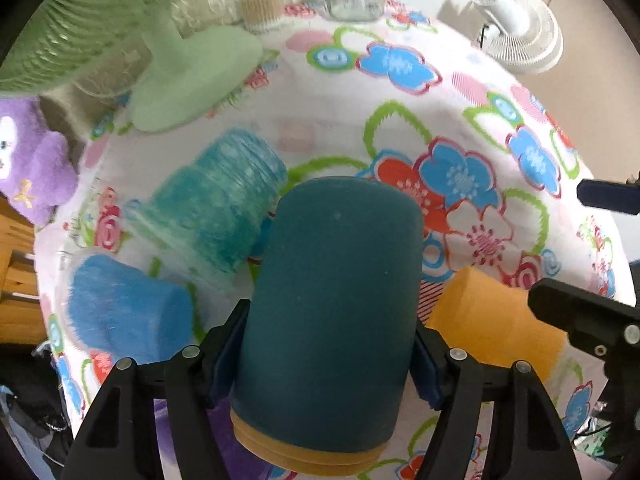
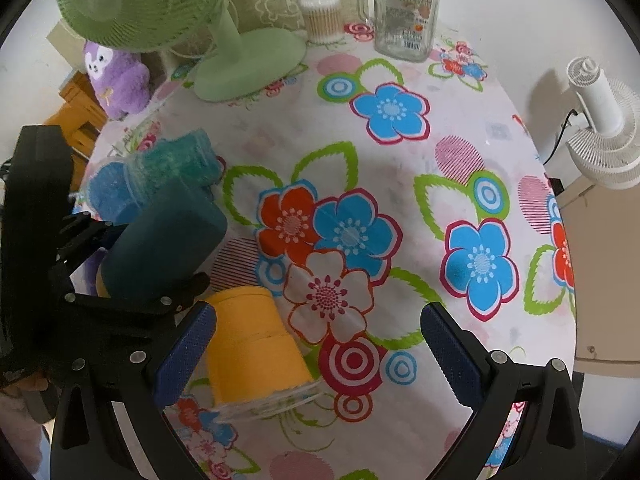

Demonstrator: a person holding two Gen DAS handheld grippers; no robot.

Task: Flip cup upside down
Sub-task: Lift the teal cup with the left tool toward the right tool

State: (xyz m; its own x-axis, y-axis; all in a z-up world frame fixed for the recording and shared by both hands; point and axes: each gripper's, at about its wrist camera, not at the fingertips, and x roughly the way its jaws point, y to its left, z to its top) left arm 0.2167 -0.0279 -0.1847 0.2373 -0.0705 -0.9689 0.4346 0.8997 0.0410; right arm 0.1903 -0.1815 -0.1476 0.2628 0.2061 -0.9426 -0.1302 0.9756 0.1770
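Note:
My left gripper (image 1: 324,364) is shut on a dark teal cup (image 1: 332,300) with a yellow band at its rim. It holds the cup above the table, base pointing away, rim toward the camera. The same cup (image 2: 160,244) shows tilted in the right wrist view, held by the left gripper (image 2: 120,264). My right gripper (image 2: 320,344) is open and empty above the flowered tablecloth (image 2: 400,200). A yellow cup (image 2: 256,344) stands upside down just inside its left finger; it also shows in the left wrist view (image 1: 492,320).
A blue cup (image 1: 120,308) and a clear teal cup (image 1: 224,200) stand upside down at the left. A green fan (image 2: 224,40), a purple plush toy (image 2: 116,76), a cotton swab box (image 2: 320,16) and a glass jar (image 2: 404,12) stand at the back. A white fan (image 2: 600,120) is at the right.

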